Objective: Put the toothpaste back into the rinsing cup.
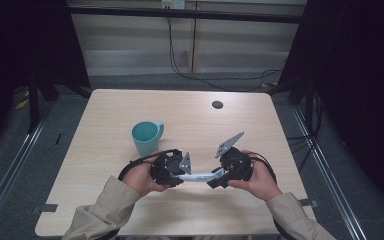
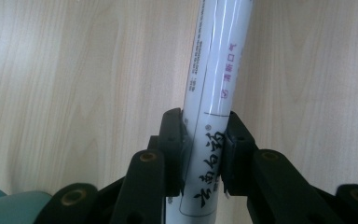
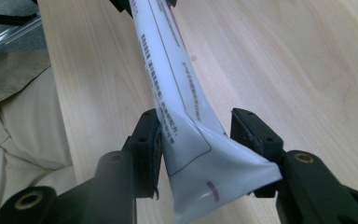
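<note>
Left gripper (image 2: 204, 154): your jaws are clamped on the round body of the white tube (image 2: 214, 93), pads flat against both sides, no gap showing.

Right gripper (image 3: 200, 135): here your jaws sit either side of the tube's flat crimped tail. The left pad presses the film; the right pad is close to the flared edge, and I cannot tell whether it truly bears on it. Call it a partial, fairly wide hold.

Tube: a printed white squeeze tube (image 1: 196, 176), carried above the table (image 1: 110, 110), bridging your two hands near the front edge.

Long axis: it runs straight from one gripper (image 1: 172, 170) to the other (image 1: 230, 172) (roughly left to right across you), so each gripper looks down the tube's length toward its partner.

Nearer hand: neither; both grippers are on it, the left on the body, the right at the tail.

Coming move, as a guess: any pull or twist would act along that shared axis, and the left grip looks the firmer anchor.

Mug: a teal mug (image 1: 146, 136) stands upright just beyond your left hand (image 1: 141, 176), apart from the tube.

Farther out: a small dark disc (image 1: 217, 104) lies near the table's far edge.
</note>
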`<action>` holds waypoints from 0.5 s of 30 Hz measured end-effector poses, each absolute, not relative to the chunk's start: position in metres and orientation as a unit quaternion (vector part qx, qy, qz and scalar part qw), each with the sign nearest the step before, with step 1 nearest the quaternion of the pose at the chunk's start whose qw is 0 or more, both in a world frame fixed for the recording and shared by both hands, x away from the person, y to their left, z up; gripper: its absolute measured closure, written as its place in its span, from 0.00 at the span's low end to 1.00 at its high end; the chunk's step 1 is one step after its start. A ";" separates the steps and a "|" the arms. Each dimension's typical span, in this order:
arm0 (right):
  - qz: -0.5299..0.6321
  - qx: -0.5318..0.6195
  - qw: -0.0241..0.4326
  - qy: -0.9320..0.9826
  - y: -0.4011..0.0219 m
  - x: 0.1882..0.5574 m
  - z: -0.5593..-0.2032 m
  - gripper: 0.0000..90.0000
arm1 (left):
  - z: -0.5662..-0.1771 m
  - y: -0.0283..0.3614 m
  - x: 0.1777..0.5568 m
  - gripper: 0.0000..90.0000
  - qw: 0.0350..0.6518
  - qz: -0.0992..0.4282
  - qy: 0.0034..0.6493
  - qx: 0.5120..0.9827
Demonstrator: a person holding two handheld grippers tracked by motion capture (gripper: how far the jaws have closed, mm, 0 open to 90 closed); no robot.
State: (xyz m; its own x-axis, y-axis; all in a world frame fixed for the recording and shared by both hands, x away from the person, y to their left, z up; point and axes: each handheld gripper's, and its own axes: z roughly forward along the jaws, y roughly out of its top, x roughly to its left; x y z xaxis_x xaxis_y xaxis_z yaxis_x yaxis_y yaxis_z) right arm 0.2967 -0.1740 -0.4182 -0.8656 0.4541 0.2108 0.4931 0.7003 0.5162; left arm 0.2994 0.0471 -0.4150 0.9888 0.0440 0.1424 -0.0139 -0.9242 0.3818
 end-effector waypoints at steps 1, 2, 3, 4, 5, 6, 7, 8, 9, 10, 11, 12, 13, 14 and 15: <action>-0.289 -0.258 0.040 -0.921 -0.173 0.297 -0.419 0.62 | -0.415 0.047 0.299 0.82 0.194 0.076 0.007 0.978; -0.287 -0.259 0.044 -0.921 -0.172 0.296 -0.419 0.64 | -0.415 0.047 0.298 0.82 0.192 0.079 0.002 0.978; -0.285 -0.256 0.052 -0.922 -0.172 0.296 -0.419 0.66 | -0.416 0.048 0.298 0.82 0.191 0.079 0.001 0.978; -0.285 -0.260 0.054 -0.921 -0.171 0.296 -0.419 0.68 | -0.416 0.048 0.298 0.81 0.191 0.079 -0.003 0.978; -0.284 -0.260 0.059 -0.921 -0.171 0.295 -0.419 0.69 | -0.417 0.048 0.298 0.81 0.190 0.078 -0.006 0.979; -0.281 -0.261 0.064 -0.921 -0.171 0.296 -0.419 0.70 | -0.417 0.048 0.298 0.81 0.192 0.080 -0.008 0.978; -0.281 -0.263 0.065 -0.921 -0.171 0.296 -0.419 0.71 | -0.418 0.049 0.298 0.81 0.191 0.082 -0.012 0.978; -0.280 -0.264 0.069 -0.920 -0.170 0.296 -0.419 0.71 | -0.418 0.049 0.298 0.81 0.191 0.078 -0.014 0.979; -0.279 -0.265 0.071 -0.920 -0.170 0.295 -0.419 0.72 | -0.419 0.049 0.297 0.81 0.194 0.076 -0.012 0.978; -0.280 -0.266 0.071 -0.920 -0.170 0.295 -0.419 0.73 | -0.420 0.049 0.298 0.80 0.196 0.074 -0.015 0.978; -0.278 -0.267 0.073 -0.920 -0.169 0.294 -0.418 0.73 | -0.420 0.050 0.298 0.80 0.195 0.075 -0.021 0.978; -0.278 -0.273 0.072 -0.918 -0.169 0.294 -0.418 0.73 | -0.420 0.050 0.299 0.80 0.193 0.079 -0.025 0.978; -0.277 -0.277 0.074 -0.917 -0.168 0.293 -0.417 0.74 | -0.420 0.050 0.299 0.79 0.194 0.078 -0.027 0.977; -0.276 -0.281 0.075 -0.916 -0.168 0.293 -0.417 0.74 | -0.421 0.050 0.299 0.79 0.198 0.081 -0.024 0.977; -0.278 -0.286 0.074 -0.914 -0.168 0.292 -0.416 0.75 | -0.421 0.050 0.300 0.78 0.197 0.080 -0.024 0.977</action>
State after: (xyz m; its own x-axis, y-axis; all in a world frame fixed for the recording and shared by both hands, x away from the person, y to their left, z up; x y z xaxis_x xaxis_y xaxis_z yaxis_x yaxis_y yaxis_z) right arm 0.2924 -0.1680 -0.4159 -0.8260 0.4809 0.2939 0.5631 0.6820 0.4666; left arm 0.2998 0.0500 -0.4205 0.9861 -0.0149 0.1657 -0.0779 -0.9213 0.3810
